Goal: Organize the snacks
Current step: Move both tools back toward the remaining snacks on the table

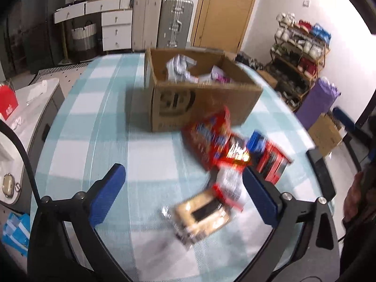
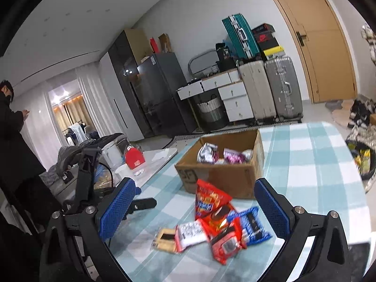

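- Left gripper (image 1: 183, 192): jaws spread wide, nothing between the pads; lower centre of the left wrist view, above the snacks.
- Right gripper (image 2: 195, 206): jaws spread wide and empty, lower centre of the right wrist view.
- Snack packets (image 2: 216, 223): a loose heap of red, blue, white and tan wrappers on the checked bench (image 2: 317, 164), just in front of the box.
- Cardboard box (image 1: 202, 98): open-topped, mid-bench, already containing several packets.
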The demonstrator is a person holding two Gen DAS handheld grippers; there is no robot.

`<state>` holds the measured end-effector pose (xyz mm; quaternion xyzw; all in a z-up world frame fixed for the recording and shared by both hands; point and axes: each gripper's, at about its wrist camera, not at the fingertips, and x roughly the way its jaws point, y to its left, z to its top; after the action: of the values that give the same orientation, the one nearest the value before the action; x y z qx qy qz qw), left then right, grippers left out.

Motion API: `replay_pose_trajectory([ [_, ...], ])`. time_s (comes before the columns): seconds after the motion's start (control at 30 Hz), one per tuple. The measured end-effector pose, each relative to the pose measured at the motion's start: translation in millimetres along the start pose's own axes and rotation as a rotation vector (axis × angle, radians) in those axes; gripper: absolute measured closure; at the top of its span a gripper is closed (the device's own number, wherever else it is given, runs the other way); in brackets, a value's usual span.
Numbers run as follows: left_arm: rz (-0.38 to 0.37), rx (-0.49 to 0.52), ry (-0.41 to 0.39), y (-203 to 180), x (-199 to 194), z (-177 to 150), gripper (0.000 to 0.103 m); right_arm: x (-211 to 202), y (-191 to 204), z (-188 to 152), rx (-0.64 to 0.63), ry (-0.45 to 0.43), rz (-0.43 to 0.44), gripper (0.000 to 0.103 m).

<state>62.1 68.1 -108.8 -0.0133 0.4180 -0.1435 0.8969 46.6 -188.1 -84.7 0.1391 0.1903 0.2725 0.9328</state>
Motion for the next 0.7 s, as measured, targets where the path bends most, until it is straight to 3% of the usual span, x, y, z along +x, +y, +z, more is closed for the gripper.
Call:
replay_pose_trajectory([
  [0.43, -0.072, 0.136, 0.149, -18.7, 45.3, -47.2, 0.002, -2.3, -16.4, -26.2, 0.064, 0.021, 0.030, 0.000],
  [0.6, 0.005, 0.284, 0.158, -33.5, 61.1, -51.0, 0.002, -0.8, -20.6, -27.8, 0.083, 0.026, 0.050, 0.000],
  [0.7, -0.050, 0.292, 0.185, -35.9, 67.5, -48.5, 0.002, 0.7, -19.4, -28.7, 0.071, 0.036, 0.061, 0.000],
])
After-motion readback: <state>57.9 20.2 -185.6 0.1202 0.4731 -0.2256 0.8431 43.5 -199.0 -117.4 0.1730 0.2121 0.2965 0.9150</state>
